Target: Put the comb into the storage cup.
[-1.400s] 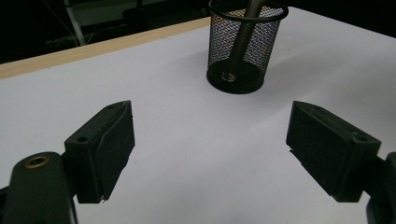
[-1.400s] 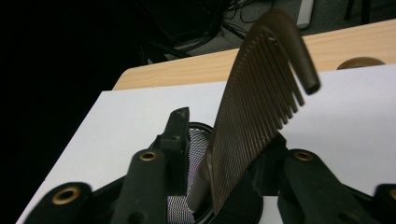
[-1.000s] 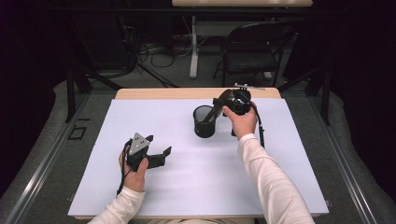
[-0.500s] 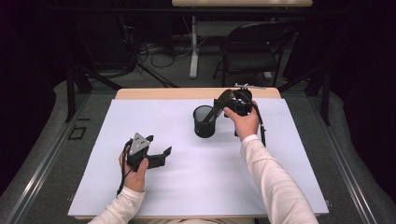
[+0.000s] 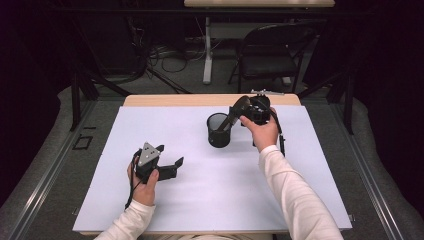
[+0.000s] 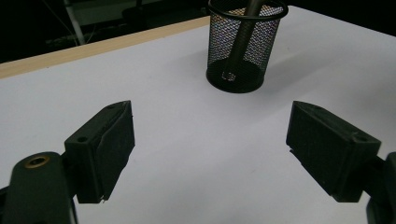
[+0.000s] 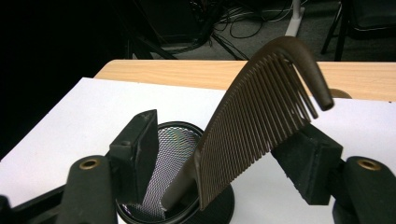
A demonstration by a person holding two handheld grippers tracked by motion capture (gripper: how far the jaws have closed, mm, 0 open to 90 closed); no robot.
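Left hand (image 5: 145, 182) rests low on the white sheet (image 5: 210, 200) near the person's edge, forearm coming in from below. It holds the left gripper (image 5: 170, 167) level, pointed toward the table's middle, jaws spread wide with bare sheet between them.

Right arm reaches forward across the sheet, sleeve (image 5: 295, 195) to the wrist, right hand (image 5: 261, 131) raised at the far right. The right gripper (image 5: 239, 112) angles down and left toward the black mesh cup (image 5: 219, 130). Its jaws stand apart, one on either side of the brown comb (image 7: 261, 126); contact with the pads cannot be told.

The comb's handle sits inside the cup, toothed end tilted up and out over the rim. The cup stands upright on the sheet's far half.
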